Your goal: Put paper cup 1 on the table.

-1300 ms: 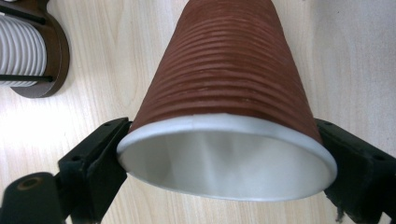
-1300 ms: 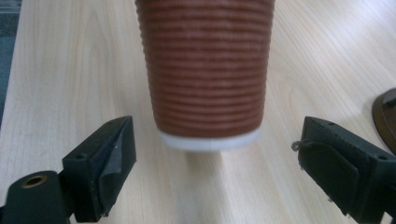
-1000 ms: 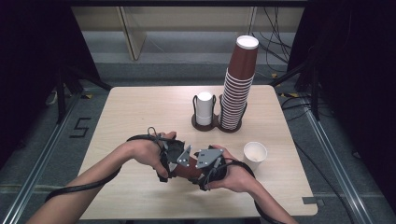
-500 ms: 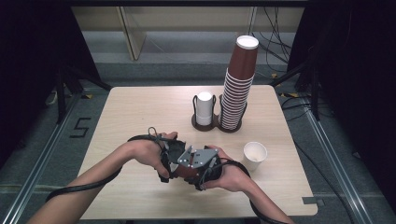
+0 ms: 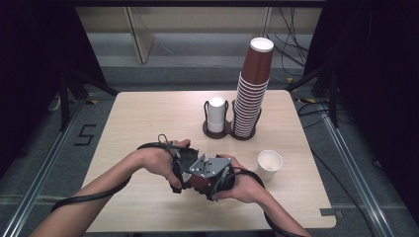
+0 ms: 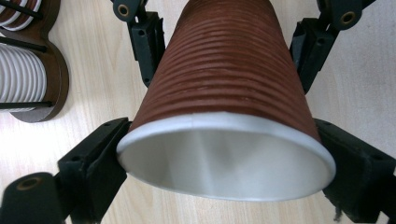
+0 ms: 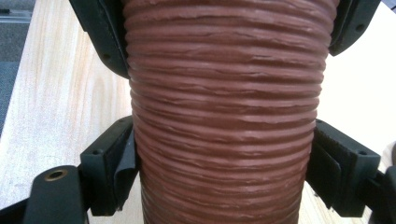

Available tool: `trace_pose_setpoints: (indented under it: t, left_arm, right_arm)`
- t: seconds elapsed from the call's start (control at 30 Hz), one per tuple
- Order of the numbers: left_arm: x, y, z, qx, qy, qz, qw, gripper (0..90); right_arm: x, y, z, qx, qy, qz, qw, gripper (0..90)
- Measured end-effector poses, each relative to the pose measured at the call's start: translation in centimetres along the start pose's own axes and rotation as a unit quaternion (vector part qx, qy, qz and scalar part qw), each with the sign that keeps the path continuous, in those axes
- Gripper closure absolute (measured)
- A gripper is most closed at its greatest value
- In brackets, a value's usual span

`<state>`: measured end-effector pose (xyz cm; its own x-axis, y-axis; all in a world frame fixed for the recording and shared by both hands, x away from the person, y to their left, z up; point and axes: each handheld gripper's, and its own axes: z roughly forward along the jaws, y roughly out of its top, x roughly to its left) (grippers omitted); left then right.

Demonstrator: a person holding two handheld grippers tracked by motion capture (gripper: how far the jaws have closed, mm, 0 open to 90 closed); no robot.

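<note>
Since the earlier frames little is changed on the table: both hands are kept in place at the near middle, and only the right gripper (image 5: 210, 183) is altered, its jaws having just been closing around the brown cup (image 5: 200, 181) held between the two grippers. In the right gripper view the ribbed wall of the cup (image 7: 224, 121) is seen between that gripper's jaws, with the pads set against it on both sides. In the left gripper view the rim end of the cup (image 6: 224, 121) is clamped by the left gripper (image 6: 224, 163), the white inside turned toward the camera, and the right gripper's jaws are seen farther up the cup.

The work is judged to be the pulling apart of nested cups taken from the stack. One white cup (image 5: 270, 165) is already set upright on the table (image 5: 128, 123), to the right of the hands. Whether the brown piece is one cup or several nested cannot be told. Separation is not yet seen, and the tall stack is left to be worked through.

Counted: two grippers; one held brown cup or bundle; one loose white cup; one double holder (image 5: 217, 132); in it one short white stack (image 5: 216, 113) and one tall brown stack (image 5: 252, 94), too many to count.
</note>
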<state>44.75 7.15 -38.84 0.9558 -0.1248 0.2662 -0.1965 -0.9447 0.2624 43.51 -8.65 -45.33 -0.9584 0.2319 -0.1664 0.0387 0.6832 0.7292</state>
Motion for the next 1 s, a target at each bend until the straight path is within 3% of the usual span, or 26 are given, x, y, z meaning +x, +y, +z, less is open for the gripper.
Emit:
trace_pose_setpoints:
  t: [0.17,0.2,0.23,0.3,0.4,0.5,0.53,0.57,0.6,0.67,0.7,0.8,0.87,0.9,1.0]
  left_arm:
    - [0.1,0.0,-0.1,-0.002,0.000,-0.001,1.0000,11.1]
    - [0.0,0.0,-0.1,-0.007,-0.001,0.000,1.0000,11.1]
    - [0.0,0.0,-0.1,-0.011,-0.001,0.001,0.9999,10.9]
    - [0.0,0.0,-0.2,-0.018,-0.004,-0.001,0.9998,10.0]
    - [-0.2,-0.1,-0.1,-0.051,-0.003,-0.005,0.9987,7.9]
    - [-0.1,-0.4,-0.2,-0.070,0.004,-0.004,0.9976,2.9]
    - [0.0,-0.5,-0.3,-0.071,0.006,-0.005,0.9975,1.5]
    - [-0.1,-0.6,-0.3,-0.076,0.006,-0.016,0.9970,0.0]
    - [-0.1,-0.8,-0.3,-0.078,0.007,-0.018,0.9968,0.0]
    - [-0.3,-1.0,-0.3,-0.087,0.011,-0.024,0.9959,0.0]
    - [-0.3,-1.2,-0.3,-0.091,0.012,-0.025,0.9954,0.0]
    - [-0.5,-1.6,-0.2,-0.113,0.021,-0.039,0.9926,0.0]
    - [-0.5,-2.0,-0.3,-0.122,0.027,-0.047,0.9911,0.0]
    - [-0.4,-2.2,-0.2,-0.133,0.032,-0.054,0.9891,0.0]
    - [-0.4,-2.8,-0.2,-0.161,0.039,-0.078,0.9830,0.0]
  right_arm:
    - [-0.1,-0.1,0.1,-0.005,-0.002,-0.007,1.0000,20.4]
    - [0.1,-0.1,0.0,-0.002,-0.002,0.004,1.0000,20.5]
    - [-0.2,-0.1,0.1,-0.011,-0.004,-0.024,0.9996,20.6]
    - [0.2,-0.3,0.0,-0.005,-0.002,0.002,1.0000,20.4]
    - [0.2,-0.4,0.0,-0.015,-0.001,-0.011,0.9998,20.2]
    - [0.5,-0.7,-0.4,-0.022,-0.010,-0.004,0.9997,20.2]
    - [0.2,-0.8,-0.5,-0.032,-0.012,-0.021,0.9992,20.1]
    - [0.5,-1.0,-0.7,-0.030,-0.012,-0.006,0.9995,20.1]
    - [0.2,-1.1,-0.8,-0.036,-0.019,-0.030,0.9987,20.0]
    - [0.5,-1.6,-1.2,-0.034,-0.017,-0.006,0.9992,20.0]
    - [0.3,-1.8,-1.3,-0.039,-0.022,-0.014,0.9989,19.9]
    - [0.1,-2.4,-1.8,-0.053,-0.028,-0.012,0.9981,19.8]
    - [0.2,-2.9,-2.2,-0.065,-0.035,0.008,0.9973,19.7]
    - [-0.2,-3.0,-2.2,-0.074,-0.042,-0.019,0.9962,19.7]
    - [0.1,-3.6,-2.5,-0.091,-0.046,0.015,0.9947,19.5]
